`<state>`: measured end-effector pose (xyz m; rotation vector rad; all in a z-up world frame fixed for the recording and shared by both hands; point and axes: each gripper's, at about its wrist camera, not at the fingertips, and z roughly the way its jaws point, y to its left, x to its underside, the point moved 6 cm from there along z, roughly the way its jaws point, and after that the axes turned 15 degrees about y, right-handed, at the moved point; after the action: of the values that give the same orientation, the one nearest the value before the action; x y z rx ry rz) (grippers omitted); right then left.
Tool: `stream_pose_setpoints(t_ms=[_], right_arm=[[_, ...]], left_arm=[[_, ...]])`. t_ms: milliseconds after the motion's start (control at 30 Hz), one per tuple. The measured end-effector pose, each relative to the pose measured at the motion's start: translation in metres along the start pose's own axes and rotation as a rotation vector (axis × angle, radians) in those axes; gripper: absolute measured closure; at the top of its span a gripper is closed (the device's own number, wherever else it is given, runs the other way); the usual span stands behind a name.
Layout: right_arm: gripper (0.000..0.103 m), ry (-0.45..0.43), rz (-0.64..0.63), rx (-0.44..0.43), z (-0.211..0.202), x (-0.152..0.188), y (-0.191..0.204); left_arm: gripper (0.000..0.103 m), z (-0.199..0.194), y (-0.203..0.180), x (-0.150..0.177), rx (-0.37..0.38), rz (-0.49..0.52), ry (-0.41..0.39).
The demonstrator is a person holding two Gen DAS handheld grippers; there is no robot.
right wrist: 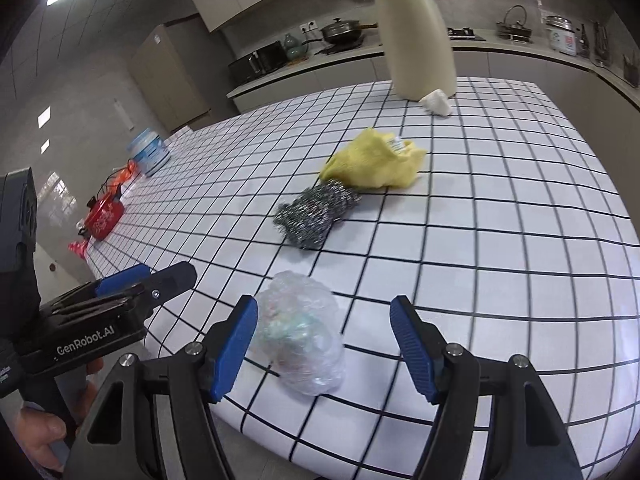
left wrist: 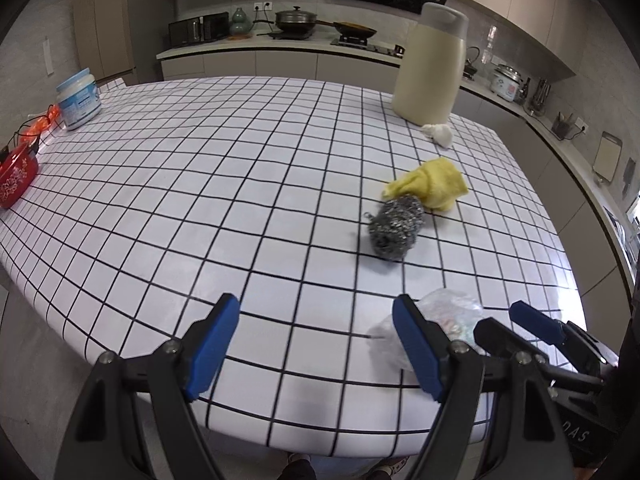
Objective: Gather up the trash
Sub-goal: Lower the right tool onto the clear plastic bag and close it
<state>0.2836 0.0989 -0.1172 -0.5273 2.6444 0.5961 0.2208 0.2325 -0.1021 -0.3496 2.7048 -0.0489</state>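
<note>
While my right gripper (right wrist: 324, 344) stands apart around the crumpled plastic wrap (right wrist: 300, 332), not pinching, my left gripper (left wrist: 316, 344) gapes empty beside it, steel scourer (right wrist: 316, 216), yellow cloth (right wrist: 376, 164) beyond

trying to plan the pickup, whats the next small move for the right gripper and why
Probably ease the right gripper forward and down over the plastic wad, then close. Its jaws stand open with the wad lying on the table between the fingers, nearer the left one, not yet pinched.
</note>
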Motion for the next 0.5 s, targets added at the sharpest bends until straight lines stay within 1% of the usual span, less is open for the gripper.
stream_pose_setpoints(t_ms=[200,333,500], right_arm=[[0.032,0.037,-0.029,-0.006,0.021,0.002,0.018],[0.033,0.053,-0.032,0.016,0.032,0.002,0.022],[0.039,0.057,-0.016,0.046,0.037,0.004,0.020]], left_arm=[[0.023,0.007,0.012,-0.002,0.004,0.001,0.006],[0.023,0.014,0.013,-0.005,0.016,0.016,0.014],[0.023,0.023,0.013,-0.008,0.031,0.037,0.024]])
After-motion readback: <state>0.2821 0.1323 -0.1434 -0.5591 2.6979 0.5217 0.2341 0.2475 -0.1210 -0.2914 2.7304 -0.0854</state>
